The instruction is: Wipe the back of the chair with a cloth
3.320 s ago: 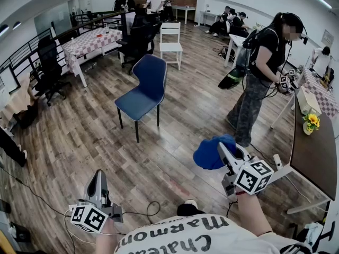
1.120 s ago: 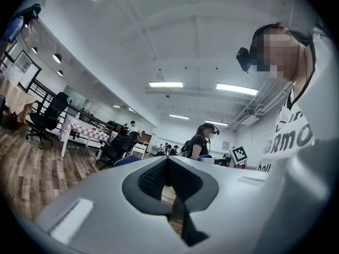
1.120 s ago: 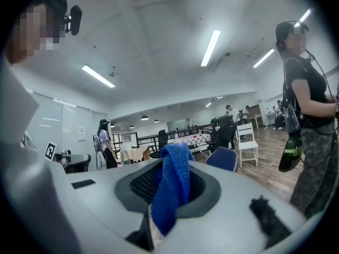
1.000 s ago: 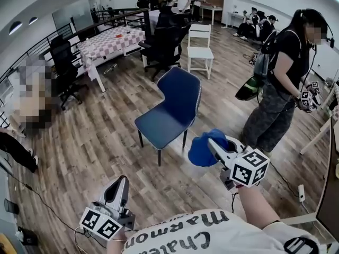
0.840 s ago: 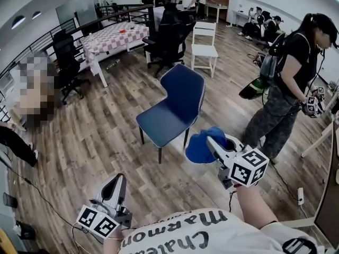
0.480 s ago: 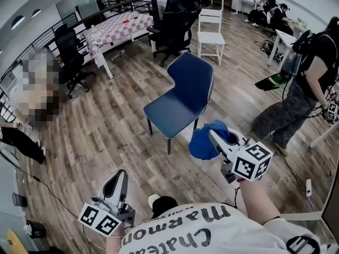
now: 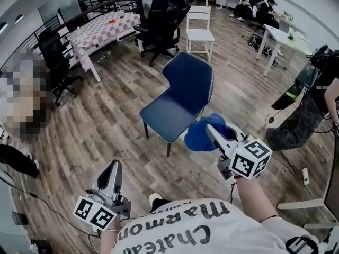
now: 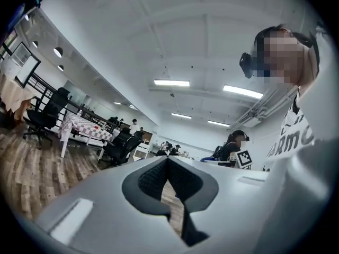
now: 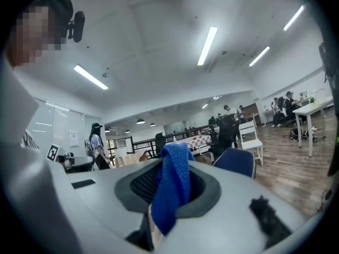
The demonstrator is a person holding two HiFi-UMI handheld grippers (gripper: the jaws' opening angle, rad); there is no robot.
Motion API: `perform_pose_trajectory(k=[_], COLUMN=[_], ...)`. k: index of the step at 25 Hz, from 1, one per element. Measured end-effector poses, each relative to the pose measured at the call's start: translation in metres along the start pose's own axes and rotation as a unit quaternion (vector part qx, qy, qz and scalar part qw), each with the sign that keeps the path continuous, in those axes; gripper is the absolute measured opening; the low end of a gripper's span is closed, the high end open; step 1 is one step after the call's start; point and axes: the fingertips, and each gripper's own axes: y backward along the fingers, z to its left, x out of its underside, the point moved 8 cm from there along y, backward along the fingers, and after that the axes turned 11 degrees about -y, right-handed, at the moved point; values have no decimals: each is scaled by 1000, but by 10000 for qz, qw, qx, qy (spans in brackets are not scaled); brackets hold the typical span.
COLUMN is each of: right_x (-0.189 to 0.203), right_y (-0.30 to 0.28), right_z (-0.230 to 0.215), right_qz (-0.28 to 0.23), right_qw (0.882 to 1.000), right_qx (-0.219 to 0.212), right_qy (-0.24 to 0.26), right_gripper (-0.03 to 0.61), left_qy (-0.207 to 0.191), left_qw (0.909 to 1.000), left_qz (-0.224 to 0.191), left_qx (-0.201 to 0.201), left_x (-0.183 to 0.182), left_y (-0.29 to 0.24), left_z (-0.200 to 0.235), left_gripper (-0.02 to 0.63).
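Blue cloth (image 7: 199, 136) hangs bunched from the right gripper (image 7: 211, 132), whose jaws pinch a fold of it, carried in the air near the blue chair (image 7: 180, 97) on the wood floor (image 7: 106, 115). The cloth looks clear of the backrest, so I judge the whole wipe is left to do. The left gripper (image 7: 113, 169) sits low, jaws together on nothing.

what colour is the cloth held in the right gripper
Bright blue. The cloth shows best in the right gripper view, pinched between the jaws.
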Motion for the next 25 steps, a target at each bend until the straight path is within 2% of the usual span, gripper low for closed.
perform_pose_trajectory(k=[6,13,25], right_x=[-1,-6,19], right_y=[-52,-96,-149], right_z=[30,55,86], right_qz=[46,70,49], right_qw=[9999,9997,9995], right_qx=[89,219,246], right_qy=[-54,23,-183], right_gripper=[72,72,72], left_qy=[-32,20,-108], left_qw=[9996,9997,9996], left_qz=[20,-47,177], left_qx=[284,237,197], left_x=[-16,-25,-35], left_y=[1,7,22], left_z=[60,111,185], left_gripper=[5,5,5])
